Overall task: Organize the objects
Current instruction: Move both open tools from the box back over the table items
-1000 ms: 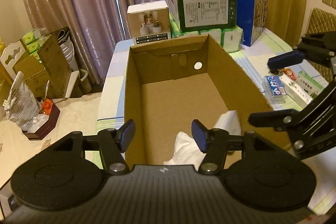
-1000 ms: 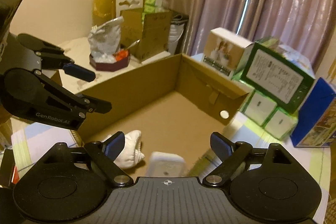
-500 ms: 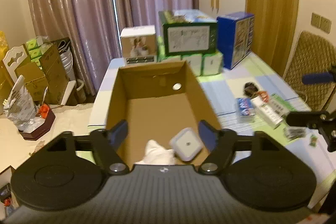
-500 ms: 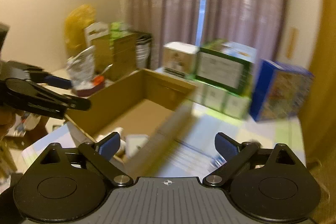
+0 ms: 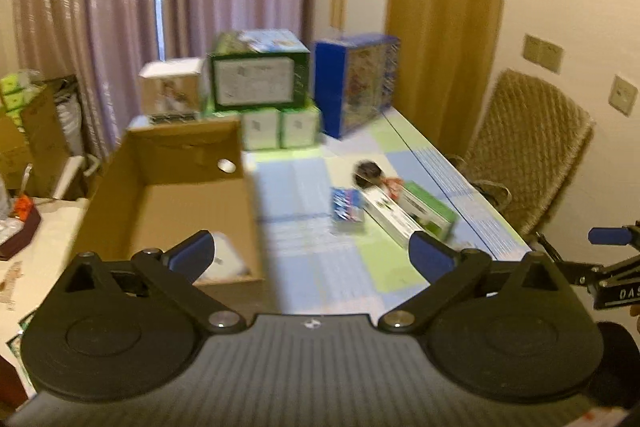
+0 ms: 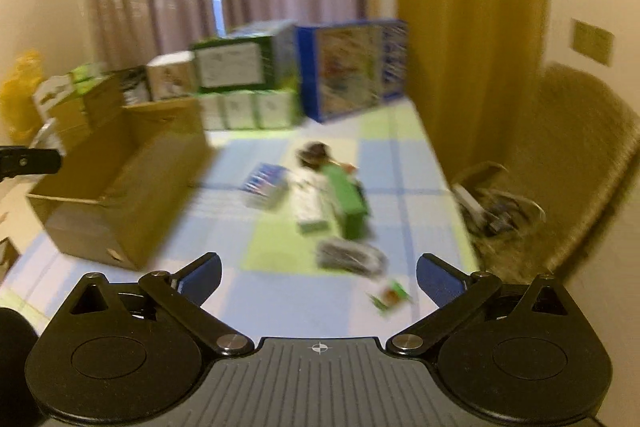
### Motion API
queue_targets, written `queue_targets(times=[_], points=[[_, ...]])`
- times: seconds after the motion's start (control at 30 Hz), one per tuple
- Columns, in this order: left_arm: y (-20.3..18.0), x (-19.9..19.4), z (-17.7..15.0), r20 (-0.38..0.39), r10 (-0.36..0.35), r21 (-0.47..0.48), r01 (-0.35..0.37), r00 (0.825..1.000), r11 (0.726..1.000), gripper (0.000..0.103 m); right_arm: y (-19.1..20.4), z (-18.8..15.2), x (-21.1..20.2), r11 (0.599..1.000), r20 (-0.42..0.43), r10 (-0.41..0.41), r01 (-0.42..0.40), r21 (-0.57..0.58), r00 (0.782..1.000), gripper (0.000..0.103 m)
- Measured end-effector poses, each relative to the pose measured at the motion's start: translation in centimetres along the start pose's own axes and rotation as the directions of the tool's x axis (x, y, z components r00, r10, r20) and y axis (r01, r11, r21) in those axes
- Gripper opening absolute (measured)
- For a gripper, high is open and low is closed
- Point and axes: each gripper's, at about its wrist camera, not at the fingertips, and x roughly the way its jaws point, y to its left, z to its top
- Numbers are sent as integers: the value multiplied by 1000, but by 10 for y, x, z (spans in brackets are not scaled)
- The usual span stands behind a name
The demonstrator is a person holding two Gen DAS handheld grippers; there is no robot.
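On the checked tablecloth [image 6: 280, 291]: loose packets [image 6: 328, 195] right of the cardboard box [image 5: 176, 195]; white item [image 5: 226, 259] inside box. Left gripper [image 5: 310, 257] and right gripper [image 6: 318, 277] both spread, empty.

A home room: mauve curtains [image 5: 100, 7], a wicker chair [image 5: 532, 155], a checked tablecloth [image 6: 280, 291].

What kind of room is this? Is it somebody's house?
Probably a room in a home. Long curtains hang at the window, a padded chair sits by a table with a checked cloth, and household boxes are stacked beside an open cardboard box.
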Motion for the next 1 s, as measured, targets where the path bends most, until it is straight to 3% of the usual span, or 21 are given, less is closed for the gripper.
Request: queue_targets(times=[0.23,0.53,0.77,1.0], points=[[-42,32,-14,-69,-46,64,50,997,997,102,-39,-18,0,998,-25,-59,59,17,998,101],[-66,79,-15,-104,-105,112,116,989,987,102,-65,-10,33,999,-51,-2,0,-35,999,98],[-83,128,-21,-142,-182,169,205,973,964,101,-76,-11,77,980,-150,101,-124,-156,984,77],[-100,171,-31,-185,-228,245,269,956,931,99,-83,-26,124,951,-239,126,-186,-247,963,68]])
